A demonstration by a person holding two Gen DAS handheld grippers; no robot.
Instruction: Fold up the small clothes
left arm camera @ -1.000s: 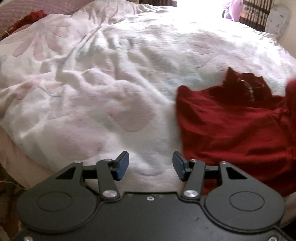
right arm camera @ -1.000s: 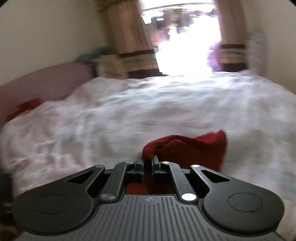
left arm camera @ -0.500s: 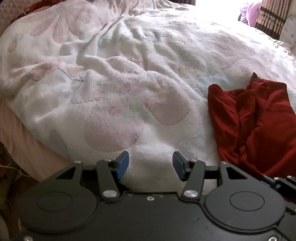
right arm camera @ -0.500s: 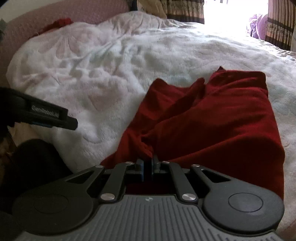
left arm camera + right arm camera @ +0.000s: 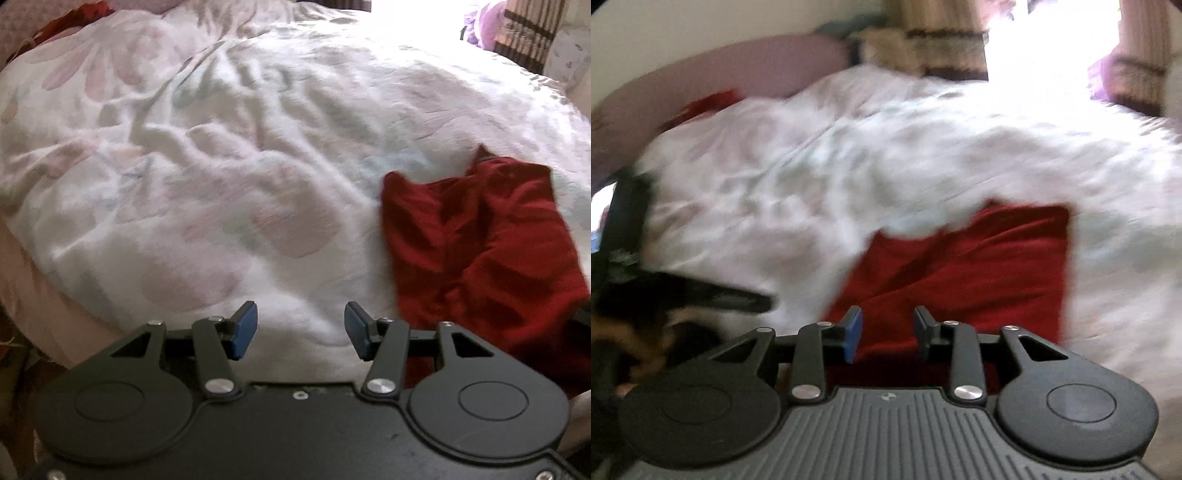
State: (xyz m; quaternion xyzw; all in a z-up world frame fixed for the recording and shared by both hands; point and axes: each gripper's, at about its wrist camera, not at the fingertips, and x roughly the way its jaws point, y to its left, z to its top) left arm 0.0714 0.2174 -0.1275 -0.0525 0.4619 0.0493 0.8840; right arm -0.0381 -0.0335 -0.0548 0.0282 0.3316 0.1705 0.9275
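Crumpled dark red fabric garment [image 5: 480, 243] lay at right of the left wrist frame on a white floral fleece blanket [image 5: 229, 155]. Left gripper [image 5: 301, 330] was spread, empty, over blanket; right gripper [image 5: 888, 334] was spread above the garment's near edge, gripping nothing.

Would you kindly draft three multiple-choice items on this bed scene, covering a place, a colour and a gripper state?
1. In the left wrist view, where does the garment lie relative to the left gripper?
A. Ahead to its right
B. Ahead to its left
C. Between its jaws

2. What colour is the garment?
A. Blue
B. Dark red
C. Green

3. How do the right gripper's jaws stand?
A. Shut on the garment
B. Shut on nothing
C. Open

Key: A, the garment lies right of the left gripper on the floral bedspread; B, plainly dark red; C, the right gripper shows a gap.
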